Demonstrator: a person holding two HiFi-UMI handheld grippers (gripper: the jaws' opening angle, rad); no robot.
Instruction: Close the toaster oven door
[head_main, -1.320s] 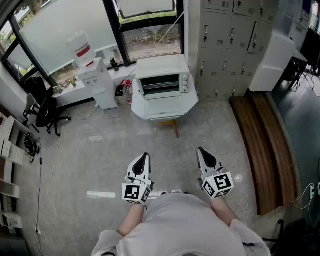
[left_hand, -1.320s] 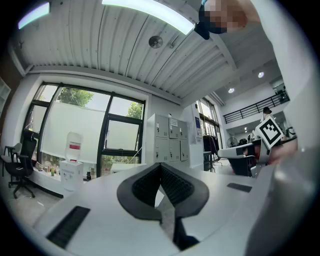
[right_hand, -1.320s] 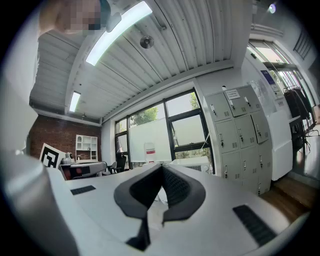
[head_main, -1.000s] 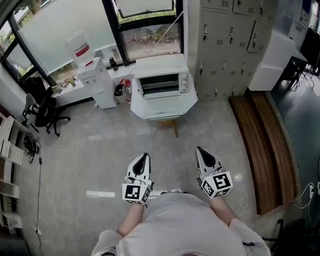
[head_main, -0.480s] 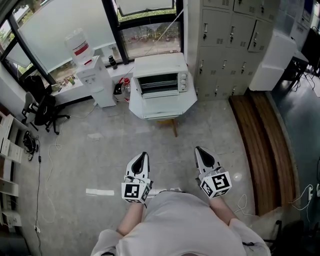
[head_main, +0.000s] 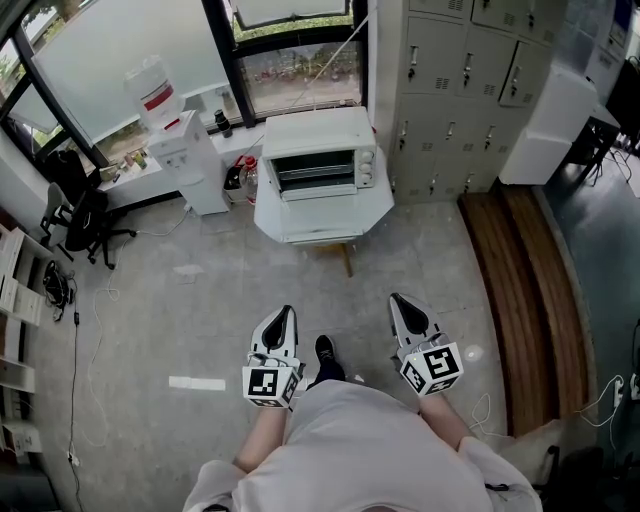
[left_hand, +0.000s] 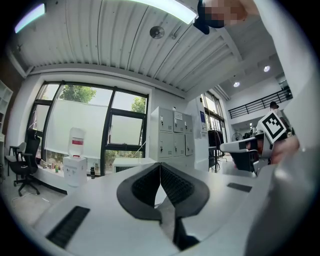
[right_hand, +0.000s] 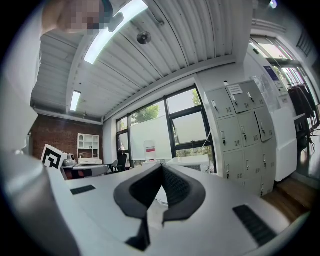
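Observation:
A white toaster oven (head_main: 318, 158) stands on a white table (head_main: 322, 222) by the window, far ahead of both grippers. Its dark inside with racks shows, so the door is open. My left gripper (head_main: 283, 316) and right gripper (head_main: 398, 302) are held side by side low in the head view, both shut with nothing in them and pointing at the oven. In the left gripper view the shut gripper (left_hand: 160, 165) partly hides the oven (left_hand: 126, 162). In the right gripper view the gripper (right_hand: 161, 167) is shut too, with the oven (right_hand: 189, 161) just right of the tips.
A water dispenser (head_main: 184, 150) stands left of the oven. Grey lockers (head_main: 455, 80) stand to its right. A wooden bench (head_main: 522, 300) runs along the right side and an office chair (head_main: 85, 220) is at the left. A black shoe (head_main: 325, 356) is between the grippers.
The whole view has drifted toward the oven. A black shoe has stepped into sight between the grippers. Both grippers stay shut and side by side.

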